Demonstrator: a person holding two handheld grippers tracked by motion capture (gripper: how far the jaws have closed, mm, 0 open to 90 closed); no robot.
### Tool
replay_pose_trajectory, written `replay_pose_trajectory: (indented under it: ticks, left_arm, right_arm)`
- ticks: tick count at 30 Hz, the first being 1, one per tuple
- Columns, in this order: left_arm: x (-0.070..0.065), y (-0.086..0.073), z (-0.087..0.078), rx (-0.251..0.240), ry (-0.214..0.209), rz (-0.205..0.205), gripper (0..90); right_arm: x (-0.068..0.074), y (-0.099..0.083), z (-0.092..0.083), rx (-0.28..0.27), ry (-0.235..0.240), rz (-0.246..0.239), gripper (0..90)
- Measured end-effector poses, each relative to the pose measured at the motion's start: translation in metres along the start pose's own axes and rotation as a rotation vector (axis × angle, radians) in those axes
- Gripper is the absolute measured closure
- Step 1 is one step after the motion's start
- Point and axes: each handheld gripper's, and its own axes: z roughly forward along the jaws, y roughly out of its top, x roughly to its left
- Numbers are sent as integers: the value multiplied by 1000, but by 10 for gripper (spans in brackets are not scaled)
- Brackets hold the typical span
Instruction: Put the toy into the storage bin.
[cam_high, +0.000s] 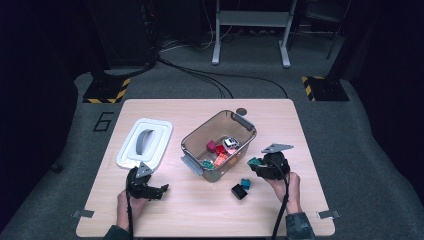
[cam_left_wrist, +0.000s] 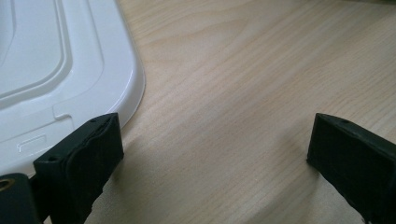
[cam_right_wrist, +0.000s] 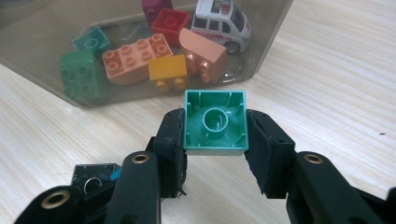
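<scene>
At centre right of the high view: right gripper, jaws pinching a green block by two opposite sides, hollow underside toward its camera.
Block position: lifted off the table, just right of the bin, likely on its way in.
Lower left of the high view: left gripper, jaws spread with nothing between them, resting near the lid, apparently idle.
Lid: white, flat on the table left of the bin, leaving the bin open for loading.
Bin contents: orange, yellow, red and green blocks and a toy car.
Table, lower centre right: black block and teal block, touching, apparently awaiting pickup.
</scene>
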Motion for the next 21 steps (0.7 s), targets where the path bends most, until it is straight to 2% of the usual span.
replay_pose_trajectory:
  ticks: [12, 21]
  left_arm:
    - [0, 0, 0, 0, 0, 3, 32]
    - [0, 0, 0, -1, 0, 1, 32]
  right_arm:
    - [0, 14, -25, -35, -18, 5, 588]
    - [1, 34, -45, -76, -44, -15, 588]
